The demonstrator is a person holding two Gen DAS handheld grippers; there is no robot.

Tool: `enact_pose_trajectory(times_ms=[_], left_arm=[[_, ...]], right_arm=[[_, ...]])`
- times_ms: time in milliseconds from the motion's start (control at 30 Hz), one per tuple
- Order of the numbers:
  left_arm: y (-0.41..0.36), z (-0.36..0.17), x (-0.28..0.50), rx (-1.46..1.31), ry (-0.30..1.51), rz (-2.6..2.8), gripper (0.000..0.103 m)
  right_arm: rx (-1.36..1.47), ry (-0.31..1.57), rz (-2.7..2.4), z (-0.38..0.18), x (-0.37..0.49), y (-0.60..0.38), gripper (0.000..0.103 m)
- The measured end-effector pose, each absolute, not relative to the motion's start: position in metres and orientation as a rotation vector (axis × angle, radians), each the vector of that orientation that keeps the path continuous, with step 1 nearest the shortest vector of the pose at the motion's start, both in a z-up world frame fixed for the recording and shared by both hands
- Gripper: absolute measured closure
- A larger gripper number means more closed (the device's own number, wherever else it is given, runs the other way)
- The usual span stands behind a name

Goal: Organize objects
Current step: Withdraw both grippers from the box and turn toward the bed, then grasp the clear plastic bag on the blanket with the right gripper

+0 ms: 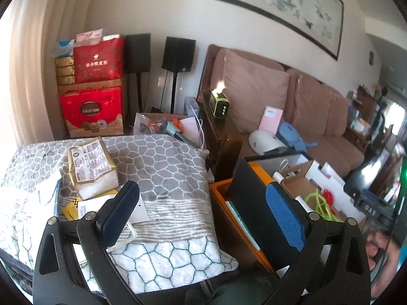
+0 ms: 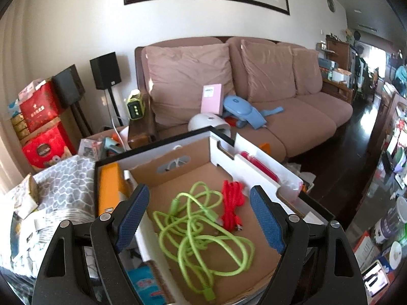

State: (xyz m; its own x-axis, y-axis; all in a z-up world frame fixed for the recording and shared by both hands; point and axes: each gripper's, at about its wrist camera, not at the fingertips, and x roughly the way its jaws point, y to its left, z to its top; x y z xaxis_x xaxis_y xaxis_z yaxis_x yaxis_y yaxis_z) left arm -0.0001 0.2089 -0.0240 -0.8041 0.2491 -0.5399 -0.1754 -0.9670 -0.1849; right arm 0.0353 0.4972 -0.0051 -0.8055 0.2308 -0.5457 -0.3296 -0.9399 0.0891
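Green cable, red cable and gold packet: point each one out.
green cable (image 2: 203,231), right wrist view, on the middle of its loose tangle in the cardboard box.
red cable (image 2: 232,204), right wrist view, on the middle of its bundle.
gold packet (image 1: 90,161), left wrist view, on its printed label.

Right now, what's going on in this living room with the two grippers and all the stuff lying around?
A person is tidying with a handheld gripper in each hand; neither holds anything. The right gripper, jaws open, hovers above an open cardboard box holding a tangled lime-green cable and a red cable. The left gripper, also open, hangs over a grey honeycomb-patterned blanket where a gold foil packet lies.
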Motion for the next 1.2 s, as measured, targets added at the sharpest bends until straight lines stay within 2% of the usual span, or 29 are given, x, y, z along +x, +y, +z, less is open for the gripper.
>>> enact_pose_trajectory(times_ms=[333,733,867,1000,1200], left_arm=[[0.185,-0.021,-0.001,-0.854,-0.233,2.841,0.003],[0.154,-0.021,-0.007,-0.888,-0.2,2.951,0.003],[0.122,-0.012,-0.012,-0.894,-0.181,3.038,0.003],[0.072,-0.01,-0.013,-0.898,-0.25,3.15,0.003],[0.014,-0.037,-0.008,-0.951,-0.25,3.19,0.003]], right_arm=[[-0.741,0.253,2.787,0.01,0.037,0.476,0.02],[-0.735,0.252,2.811,0.015,0.042,0.472,0.02],[-0.722,0.272,2.8,0.018,0.046,0.478,0.019],[-0.744,0.28,2.796,0.014,0.041,0.474,0.019],[-0.833,0.197,2.837,-0.001,0.025,0.434,0.019]])
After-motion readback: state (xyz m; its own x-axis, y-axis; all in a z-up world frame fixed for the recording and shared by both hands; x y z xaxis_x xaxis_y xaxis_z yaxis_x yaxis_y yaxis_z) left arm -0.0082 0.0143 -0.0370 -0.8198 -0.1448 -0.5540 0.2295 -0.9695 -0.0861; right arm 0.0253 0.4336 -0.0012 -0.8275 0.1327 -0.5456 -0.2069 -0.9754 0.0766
